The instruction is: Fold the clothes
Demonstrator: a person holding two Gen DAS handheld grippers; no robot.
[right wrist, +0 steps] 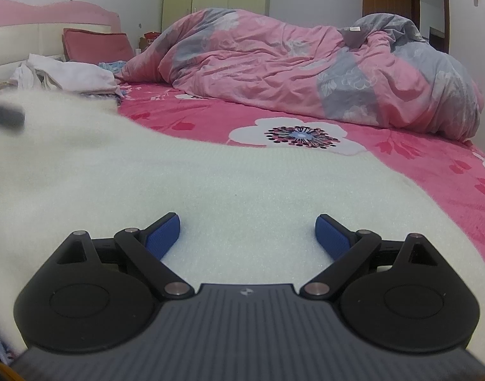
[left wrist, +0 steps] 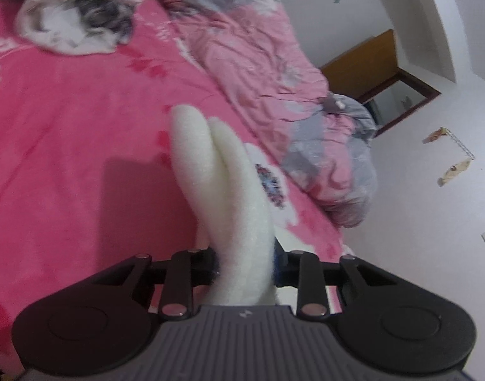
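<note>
Left gripper [left wrist: 242,263] pinched narrow on a fold of the fuzzy white garment [left wrist: 223,190], jaws drawn in close with the cloth bunched between them and rising in two soft ridges ahead of the fingers; tilted view, slightly blurred; pink floral bedsheet [left wrist: 83,158] beneath and around the raised fold; a rumpled grey-and-white patterned cloth [left wrist: 80,16] lying farther up the bed, well apart from the gripper; crumpled pink and grey quilt [left wrist: 258,54] heaped along the far side of the mattress; white wall and a wooden doorway beyond.

Right gripper [right wrist: 247,235] spread wide, blue pads [right wrist: 163,236] held well apart, nothing between them but the white garment [right wrist: 210,184] lying spread below and ahead; whether the fingertips touch the cloth, impossible to tell; garment covering the near part of the bed, lifted and blurred toward the left edge; bedsheet [right wrist: 401,158] with a large white flower just beyond the garment's far edge; quilt [right wrist: 306,70] piled behind; a pink pillow [right wrist: 96,44] and loose white clothes [right wrist: 71,76] near the headboard at far left.
</note>
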